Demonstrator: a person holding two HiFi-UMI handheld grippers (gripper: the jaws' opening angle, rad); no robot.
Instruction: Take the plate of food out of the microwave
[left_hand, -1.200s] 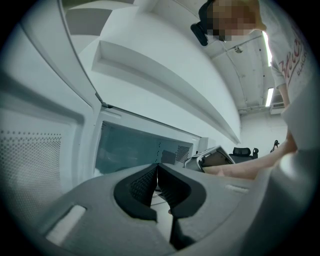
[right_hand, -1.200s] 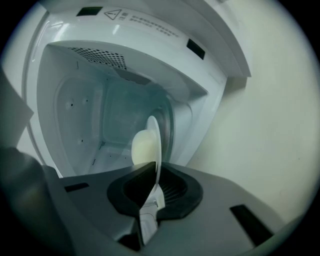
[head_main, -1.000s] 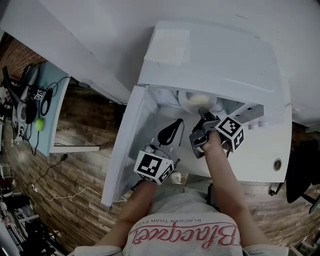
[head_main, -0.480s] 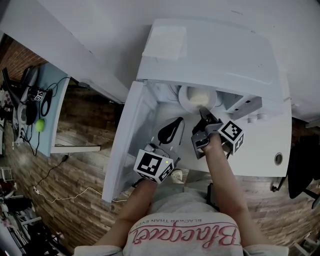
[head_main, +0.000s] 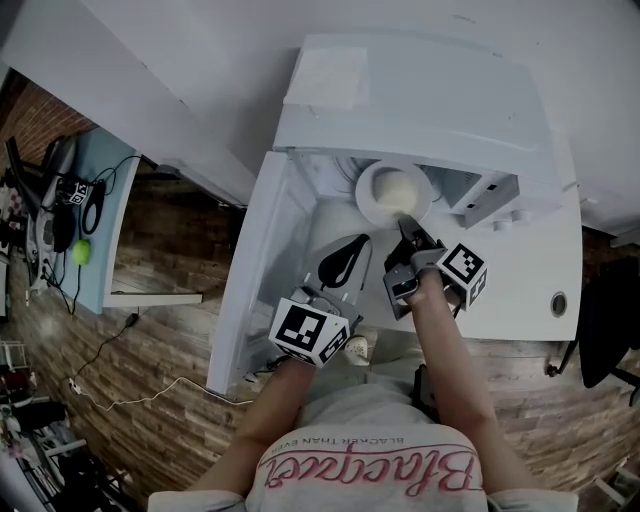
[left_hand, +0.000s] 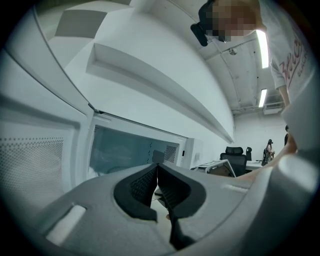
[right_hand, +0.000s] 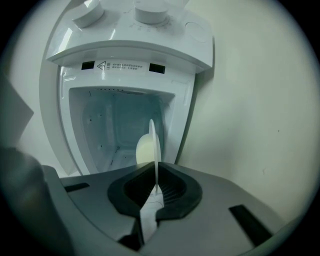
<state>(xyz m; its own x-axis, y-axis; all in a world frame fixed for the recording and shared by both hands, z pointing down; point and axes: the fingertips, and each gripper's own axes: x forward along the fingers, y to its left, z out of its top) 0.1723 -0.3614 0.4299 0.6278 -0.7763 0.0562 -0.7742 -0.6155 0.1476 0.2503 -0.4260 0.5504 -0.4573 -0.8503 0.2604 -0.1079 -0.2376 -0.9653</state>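
1. My right gripper (right_hand: 156, 187) is pressed shut on the near rim of the plate (head_main: 392, 193), one pad above the rim and one below. I turned the jaws sideways for this, since a thin, flat rim offers a hold only across its thickness.
2. The plate lies level at the mouth of the microwave (head_main: 420, 110), just inside the opening, with the pale mound of food (head_main: 400, 187) sitting near its middle. I hold the plate at one edge only, so I judge its far side will want to sag. Keeping the gripper close to level should stop the food from sliding.
3. The door (head_main: 262, 260) stands swung wide to the left. That leaves a straight path from the cavity toward me and the white counter (head_main: 520, 290) on the near right.
4. My left gripper (head_main: 340, 262) hangs to the left of the right one, in front of the door's inner face, its jaws together with nothing between them. I read it as parked there, out of the plate's path and close enough to steady the door. Whether it touches the door I cannot make out from these views.
5. The task looks about half done to me: the plate is gripped and at the threshold, but not yet clear of the microwave.
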